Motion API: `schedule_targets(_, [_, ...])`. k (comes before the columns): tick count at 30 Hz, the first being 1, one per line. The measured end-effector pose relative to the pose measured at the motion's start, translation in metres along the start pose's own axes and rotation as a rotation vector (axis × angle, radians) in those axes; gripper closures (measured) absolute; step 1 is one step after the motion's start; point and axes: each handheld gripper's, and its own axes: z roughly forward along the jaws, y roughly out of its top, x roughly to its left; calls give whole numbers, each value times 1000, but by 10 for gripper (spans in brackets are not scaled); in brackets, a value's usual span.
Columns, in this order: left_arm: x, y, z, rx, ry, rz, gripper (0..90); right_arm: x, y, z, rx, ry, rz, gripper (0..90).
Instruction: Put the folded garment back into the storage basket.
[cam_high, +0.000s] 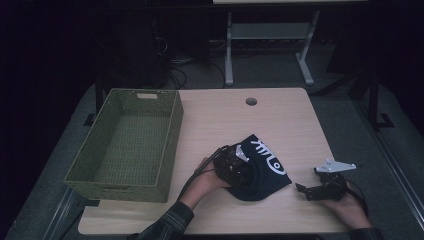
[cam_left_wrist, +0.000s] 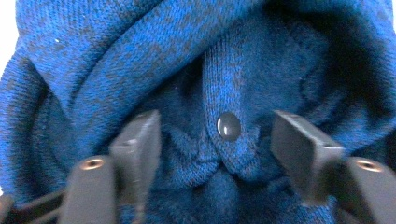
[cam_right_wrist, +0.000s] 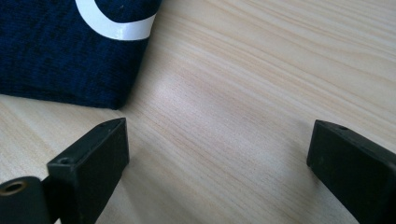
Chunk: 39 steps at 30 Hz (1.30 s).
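On the near desk (cam_high: 300, 125), the left tool (cam_left_wrist: 217, 140) stands half apart around a fold of the blue knit cloth (cam_left_wrist: 140, 56), not yet pinching. Next it should probably close; the right tool (cam_right_wrist: 219, 154) waits wide apart.

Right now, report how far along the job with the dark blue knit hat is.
Done: nothing stowed; the green basket lies bare. In hand: the left gripper is down on the dark blue knit hat, its jaws straddling a fold with a snap button, not visibly pinching. The right gripper waits open over the table. Left: probably gripping and lifting the hat.
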Motion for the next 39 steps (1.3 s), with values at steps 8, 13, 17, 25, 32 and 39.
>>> schedule_targets(8, [2,0,-3,1,-30,1,686,0,0,0,0,0,0,53])
schedule_targets(13, [2,2,-4,5,-26,-13,713,0,0,0,0,0,1,53])
schedule_targets(17, [5,2,-11,-21,-51,-38,723,0,0,0,-1,1,4,53])
schedule_targets(25, [7,5,-29,-66,-69,-59,725,0,0,0,-1,2,4,53])
schedule_targets(32, [9,10,-49,-113,-74,-72,725,0,0,0,0,1,1,53])
schedule_targets(39, [14,19,-73,-141,-75,-73,725,0,0,0,-1,1,3,53])
